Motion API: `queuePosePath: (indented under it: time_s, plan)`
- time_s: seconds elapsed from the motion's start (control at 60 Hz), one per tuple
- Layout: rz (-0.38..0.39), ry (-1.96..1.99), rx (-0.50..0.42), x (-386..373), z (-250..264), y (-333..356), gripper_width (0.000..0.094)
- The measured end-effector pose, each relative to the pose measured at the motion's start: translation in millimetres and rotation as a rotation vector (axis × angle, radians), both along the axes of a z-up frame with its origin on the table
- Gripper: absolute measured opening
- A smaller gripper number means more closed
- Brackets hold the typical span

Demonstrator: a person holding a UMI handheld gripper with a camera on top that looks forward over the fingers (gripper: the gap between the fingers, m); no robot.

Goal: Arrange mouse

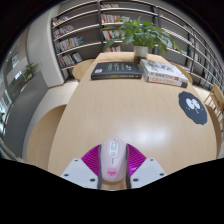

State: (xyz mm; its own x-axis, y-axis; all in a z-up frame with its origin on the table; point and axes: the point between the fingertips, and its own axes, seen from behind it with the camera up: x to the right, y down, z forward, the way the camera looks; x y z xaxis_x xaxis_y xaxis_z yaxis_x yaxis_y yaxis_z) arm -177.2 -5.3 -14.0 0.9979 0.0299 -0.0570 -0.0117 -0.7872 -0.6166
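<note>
My jaws (113,172) pinch the white mouse (113,158) between both pads, above the bench's (120,115) near edge. I should carry it level toward the dark mouse pad (193,107) at the right edge, then lower gently.

Glossy white plastic mouse (113,157); smooth, pale wood table (110,105).

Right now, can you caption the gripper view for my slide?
Gripper shut on a white mouse above a round wooden table, books and a potted plant beyond.
</note>
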Motion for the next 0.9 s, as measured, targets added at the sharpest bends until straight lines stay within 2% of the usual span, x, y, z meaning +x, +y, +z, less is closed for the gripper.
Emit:
queuePosePath:
  time_s: [0.067,0.217,0.367,0.483,0.567,0.667,0.733,0.8,0.9]
  plan:
    - [0.027,0.001,0.03,6.8,25.1,5.0,0.0322]
    - [0.063,-0.048,0.227,66.0,148.0,63.8,0.0323]
    - [0.051,-0.112,0.423,162.3,268.6,132.4,0.0322]
    - [0.011,-0.139,0.498,252.2,306.2,172.2,0.0321]
    - [-0.017,-0.168,0.474,309.2,279.6,188.0,0.0321]
    - [-0.038,-0.132,0.357,362.1,210.4,199.6,0.032]
    - [-0.051,-0.105,0.253,377.9,139.7,193.9,0.0321]
    - [-0.034,-0.09,0.153,382.5,82.4,180.6,0.0321]
    - [-0.013,-0.041,0.082,375.3,32.4,166.4,0.0323]
